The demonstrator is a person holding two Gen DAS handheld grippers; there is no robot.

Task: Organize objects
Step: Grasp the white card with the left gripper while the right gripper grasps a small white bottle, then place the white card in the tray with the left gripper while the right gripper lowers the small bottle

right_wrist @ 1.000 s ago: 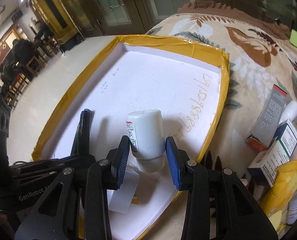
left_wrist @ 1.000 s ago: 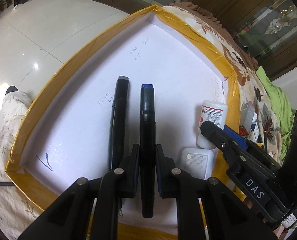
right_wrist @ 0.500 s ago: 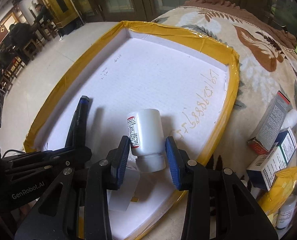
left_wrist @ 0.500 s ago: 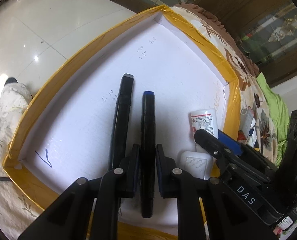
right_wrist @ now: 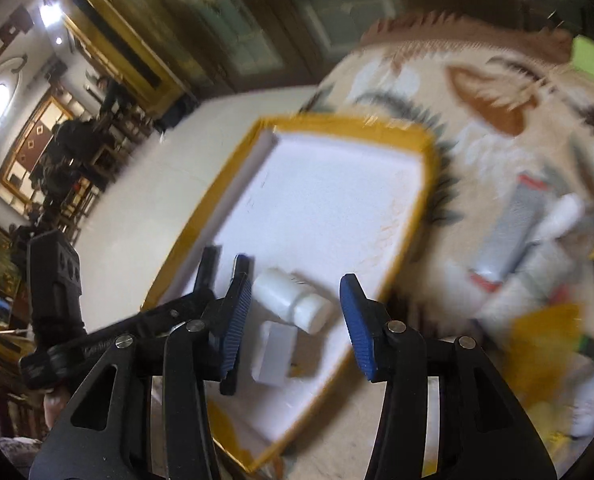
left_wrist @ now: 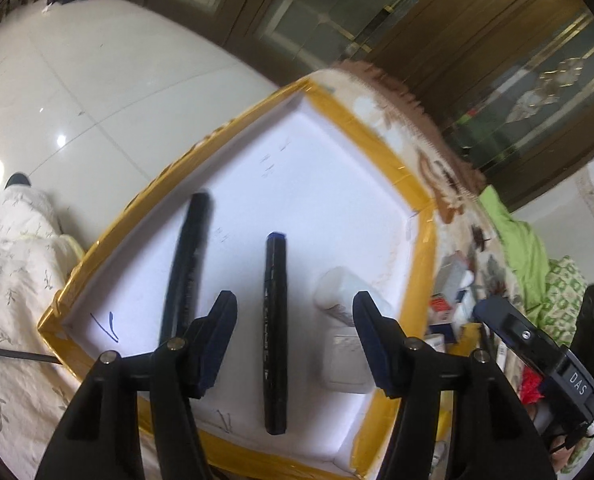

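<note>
Left tool (left_wrist: 293,344) opening above freed marker (left_wrist: 275,336), right tool (right_wrist: 295,320) opening above bottle (right_wrist: 291,300)

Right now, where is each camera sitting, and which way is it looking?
Left wrist view: sits on the left gripper, looking down along its opening fingers at two markers in the yellow-edged tray; the right gripper shows beside it.
Right wrist view: sits on the right gripper, looking down along its opening fingers at the white bottle lying free; the left gripper shows.
Both share tray, bottle and markers.
</note>
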